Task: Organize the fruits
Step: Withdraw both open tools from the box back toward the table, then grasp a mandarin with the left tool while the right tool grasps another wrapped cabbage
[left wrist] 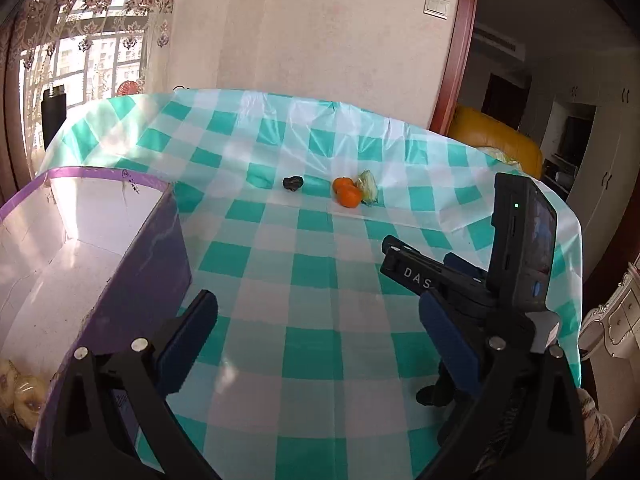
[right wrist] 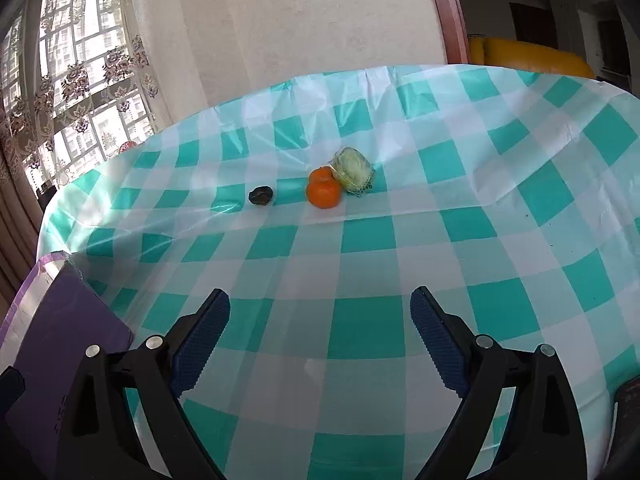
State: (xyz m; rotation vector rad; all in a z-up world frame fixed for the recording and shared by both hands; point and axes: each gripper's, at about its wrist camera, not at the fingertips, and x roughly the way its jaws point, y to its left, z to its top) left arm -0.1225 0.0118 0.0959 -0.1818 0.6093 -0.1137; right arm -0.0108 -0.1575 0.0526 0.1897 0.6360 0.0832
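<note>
A: On the checked tablecloth (right wrist: 360,328), mid-table: two oranges (right wrist: 323,191) touching, a wrapped pale-green fruit (right wrist: 353,170) right against them, a small dark lump (right wrist: 261,195) just to their left.

B: Grippers?

A: Right gripper (right wrist: 320,340) wide open, nothing btwn the pads. Left gripper (left wrist: 316,336) same, empty.

B: And the box?

A: Purple box (left wrist: 132,264) sits at the left, by the left gripper, w/ some pale fruit (left wrist: 22,396) already in its corner. Prob the drop-off. Rest is well apart from both tools; reach needed.
</note>
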